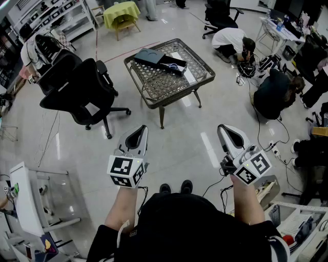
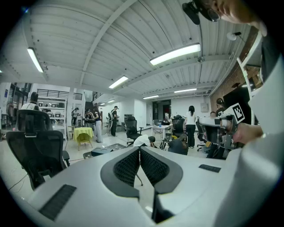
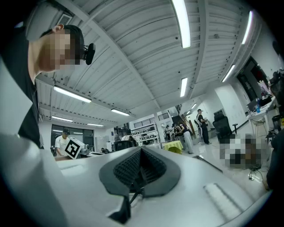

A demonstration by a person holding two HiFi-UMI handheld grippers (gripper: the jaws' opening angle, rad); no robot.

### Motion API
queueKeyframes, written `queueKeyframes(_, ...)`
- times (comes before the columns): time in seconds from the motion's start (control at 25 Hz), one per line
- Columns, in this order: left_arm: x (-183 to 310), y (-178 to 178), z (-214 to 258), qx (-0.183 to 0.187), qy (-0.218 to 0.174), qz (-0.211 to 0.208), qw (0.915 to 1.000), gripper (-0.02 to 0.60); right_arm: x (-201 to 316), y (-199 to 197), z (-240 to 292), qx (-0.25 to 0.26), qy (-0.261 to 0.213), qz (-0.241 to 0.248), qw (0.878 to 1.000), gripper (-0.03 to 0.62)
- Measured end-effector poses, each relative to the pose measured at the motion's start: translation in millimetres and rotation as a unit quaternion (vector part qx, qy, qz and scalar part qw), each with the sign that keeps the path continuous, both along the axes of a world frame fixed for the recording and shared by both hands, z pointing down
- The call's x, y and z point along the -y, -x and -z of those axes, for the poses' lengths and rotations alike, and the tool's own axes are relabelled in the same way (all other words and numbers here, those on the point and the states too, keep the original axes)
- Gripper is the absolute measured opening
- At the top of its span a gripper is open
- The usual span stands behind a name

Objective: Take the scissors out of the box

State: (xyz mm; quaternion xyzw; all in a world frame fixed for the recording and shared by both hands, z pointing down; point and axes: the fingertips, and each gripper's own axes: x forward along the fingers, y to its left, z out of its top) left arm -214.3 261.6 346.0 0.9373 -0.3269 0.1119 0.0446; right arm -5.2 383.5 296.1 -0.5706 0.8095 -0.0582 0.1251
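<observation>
A low table with a woven mesh top stands well ahead of me on the glossy floor. On it lies a flat black box, and a pair of scissors with dark handles rests on its right part. Both grippers hang in the air far short of the table, near my body. My left gripper is shut with nothing between its pads; its own view shows the jaws meeting at the tips. My right gripper is likewise shut and empty, with its jaws closed and pointing slightly upward.
A black office chair stands left of the table. People crouch on the floor at the right among cables. A yellow stool-table sits at the back. A white rack is at my lower left.
</observation>
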Motion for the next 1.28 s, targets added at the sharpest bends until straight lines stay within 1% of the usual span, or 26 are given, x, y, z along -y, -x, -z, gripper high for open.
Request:
queueKeyframes(0.16,-12,4,-2,-0.002,0.006,0.008,0.9999,0.014,-9,3,6,0.005,-0.009,0.000,1.000,0.006)
queueKeyframes(0.28,-18,4,-1,-0.002,0.003,0.007,1.0000,0.014,-13,8,5,0.003,-0.008,0.006,1.000,0.006)
queueKeyframes(0.4,-21,1,2,-0.001,0.000,0.001,1.0000,0.014,-14,6,6,0.006,-0.008,0.001,1.000,0.006)
queueKeyframes(0.48,-21,-4,4,0.000,-0.002,-0.003,1.0000,0.014,-15,1,6,0.013,-0.008,-0.008,1.000,0.006)
queueKeyframes(0.64,-24,-16,7,-0.002,-0.007,-0.008,0.9999,0.014,-23,-16,10,0.045,-0.025,-0.018,0.999,0.008)
queueKeyframes(0.72,-27,-23,9,-0.001,-0.010,-0.010,0.9999,0.014,-27,-24,11,0.048,-0.029,-0.021,0.998,0.009)
queueKeyframes(0.84,-29,-29,10,0.002,-0.011,-0.011,0.9999,0.014,-32,-31,3,0.045,-0.019,-0.016,0.999,0.009)
queueKeyframes(1.0,-24,-32,4,0.007,-0.004,-0.006,1.0000,0.014,-31,-34,-14,0.032,0.008,-0.003,0.999,0.011)
queueKeyframes(1.2,-3,-44,-7,0.005,0.009,-0.007,0.9999,0.014,-8,-44,-28,0.013,0.035,-0.003,0.999,0.012)
queueKeyframes(1.24,2,-46,-11,0.005,0.012,-0.007,0.9999,0.014,-1,-45,-30,0.013,0.041,-0.001,0.999,0.022)
queueKeyframes(1.28,9,-48,-14,0.004,0.016,-0.007,0.9998,0.014,6,-47,-32,0.013,0.045,0.002,0.999,0.069)
